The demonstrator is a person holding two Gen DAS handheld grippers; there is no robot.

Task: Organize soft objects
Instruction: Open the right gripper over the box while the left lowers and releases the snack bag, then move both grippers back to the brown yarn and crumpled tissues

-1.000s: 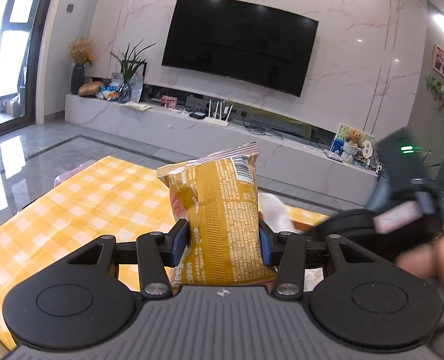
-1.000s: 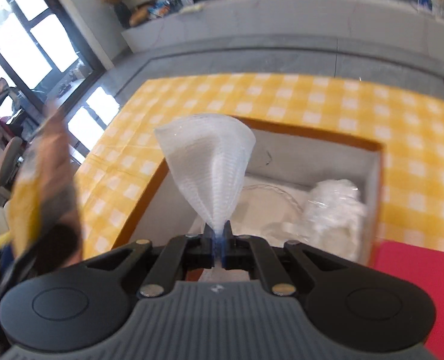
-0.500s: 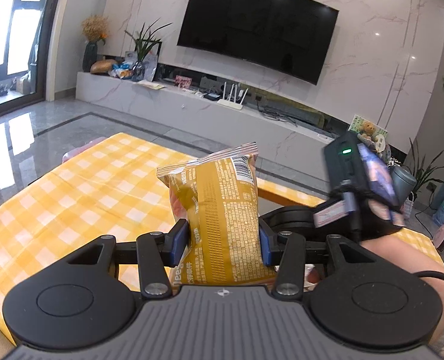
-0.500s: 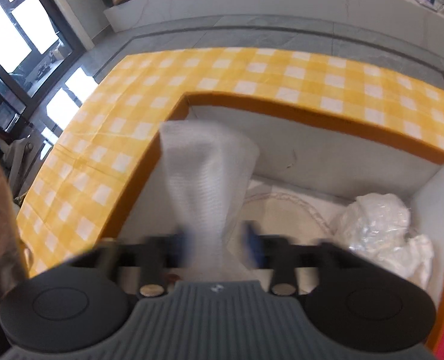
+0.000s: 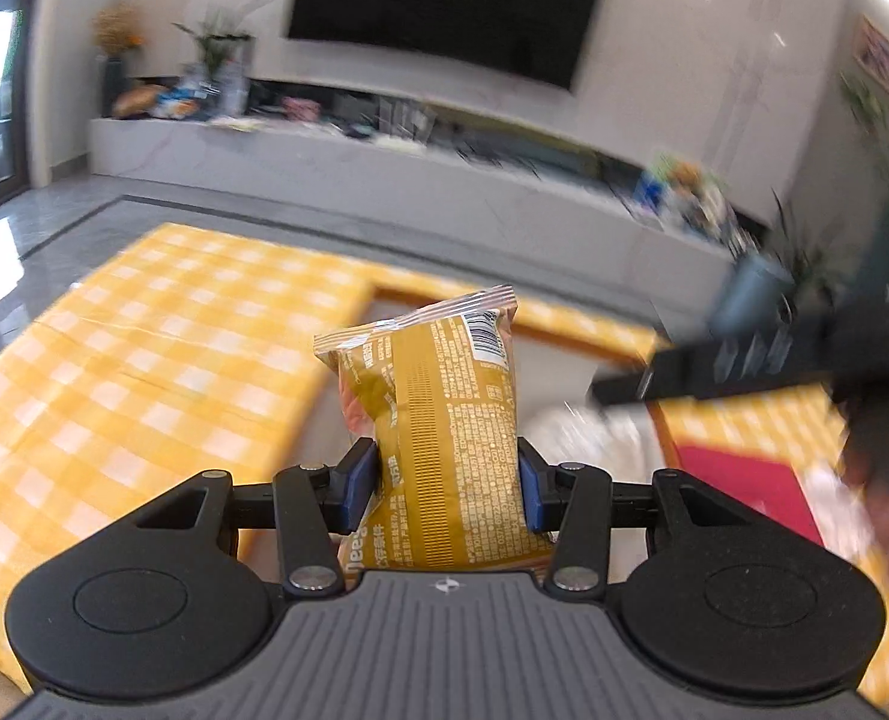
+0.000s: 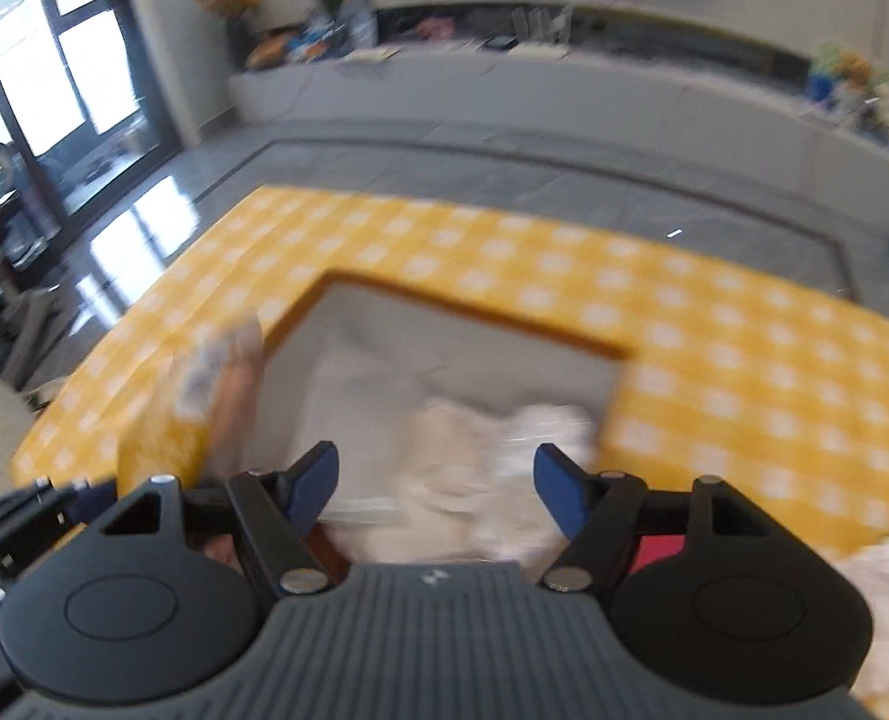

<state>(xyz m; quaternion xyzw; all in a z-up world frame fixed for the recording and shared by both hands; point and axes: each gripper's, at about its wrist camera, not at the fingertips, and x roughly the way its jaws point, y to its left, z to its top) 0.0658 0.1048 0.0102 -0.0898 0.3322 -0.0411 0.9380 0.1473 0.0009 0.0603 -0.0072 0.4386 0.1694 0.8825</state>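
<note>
Right, partway thru by the look of it. The box (image 6: pixel 444 354), sunk in the yellow-check worktop (image 6: pixel 744 360), already has pale soft stuff in it: a white crumpled bag (image 6: pixel 540 426) at the near right corner and a whitish cloth-like heap (image 6: pixel 438 456) beside it, blurred, can't say exactly what each is.

Right tongs (image 6: pixel 435 480) sit above the box, jaws opening, blue pads well apart, nothing pinched between them; the soft pile lies below, not in the grip.

Left tongs (image 5: pixel 447 486) clamped on the yellow snack pack (image 5: pixel 438 420), held upright, pads pressing both sides. In the right wrist view the pack shows at 9 o'clock of the box, just outside its left rim. So my read: pack hasn't gone in yet, that's the next item to drop.

More may be left: a red mat (image 5: pixel 744 492) at 4 o'clock of the box w/ some white stuff near it, too smeared to name.

Room: glossy grey floor (image 6: pixel 504 180), long low white TV bench (image 5: pixel 384 180) at 12 o'clock, big dark TV (image 5: pixel 444 6) on a marble-look wall, plants and a vase at 10 o'clock, bright glass doors (image 6: pixel 54 60) far left.
</note>
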